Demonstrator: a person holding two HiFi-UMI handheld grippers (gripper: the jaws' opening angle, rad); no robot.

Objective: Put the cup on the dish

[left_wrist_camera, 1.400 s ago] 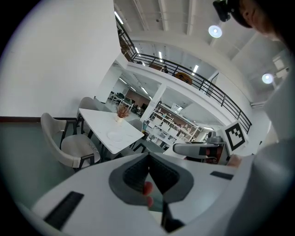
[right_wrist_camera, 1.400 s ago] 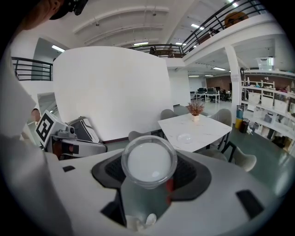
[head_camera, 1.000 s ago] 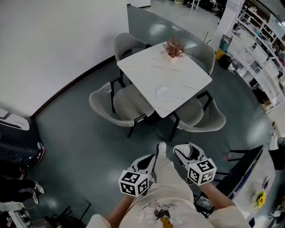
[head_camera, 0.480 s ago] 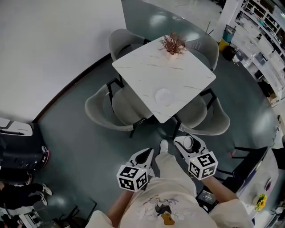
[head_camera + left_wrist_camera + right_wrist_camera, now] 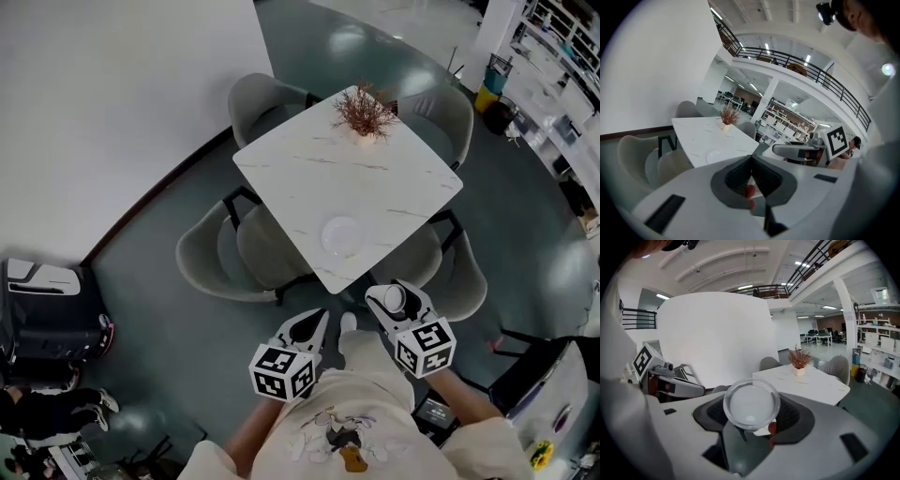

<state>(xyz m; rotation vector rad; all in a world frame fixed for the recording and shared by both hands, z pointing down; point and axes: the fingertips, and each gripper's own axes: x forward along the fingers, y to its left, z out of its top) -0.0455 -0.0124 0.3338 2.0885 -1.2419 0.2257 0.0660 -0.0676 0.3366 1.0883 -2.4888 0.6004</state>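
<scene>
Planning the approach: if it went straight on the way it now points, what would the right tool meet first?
Probably the near corner of the square white marble-look table; depth is unclear. The right tool carries a clear glass cup.

You are finding no text, number or brand that can be read here. The marker cube (image 5: 284,373) on your left gripper (image 5: 317,323) and the marker cube (image 5: 427,348) on your right gripper (image 5: 392,300) are showing only black-and-white square patterns, with no letters or digits. The printed picture on your shirt (image 5: 337,441), at the near edge, is appearing too small and blurred to read.
</scene>
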